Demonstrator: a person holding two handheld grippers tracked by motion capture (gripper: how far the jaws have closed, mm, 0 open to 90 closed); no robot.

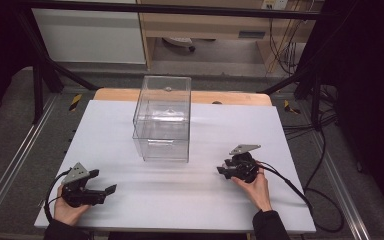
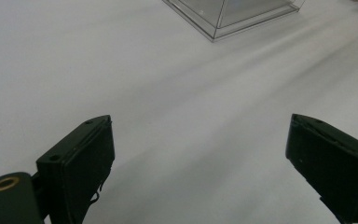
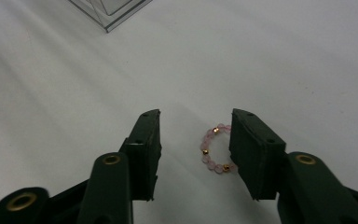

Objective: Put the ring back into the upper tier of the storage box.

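We see left gripper [image 1: 102,183] nearest, low on white surface [image 1: 180,200], jaws wide apart, nothing between them. Right gripper [image 3: 195,140] also low on surface, jaws half spread around pink bead bracelet [image 3: 214,149]; bracelet lies flat on surface, hard against one jaw, clear of other. We cannot tell if that pad touches beads, so no grip yet. Farther back, clear plastic box [image 1: 163,119] stands upright mid-surface, well apart from both grippers.
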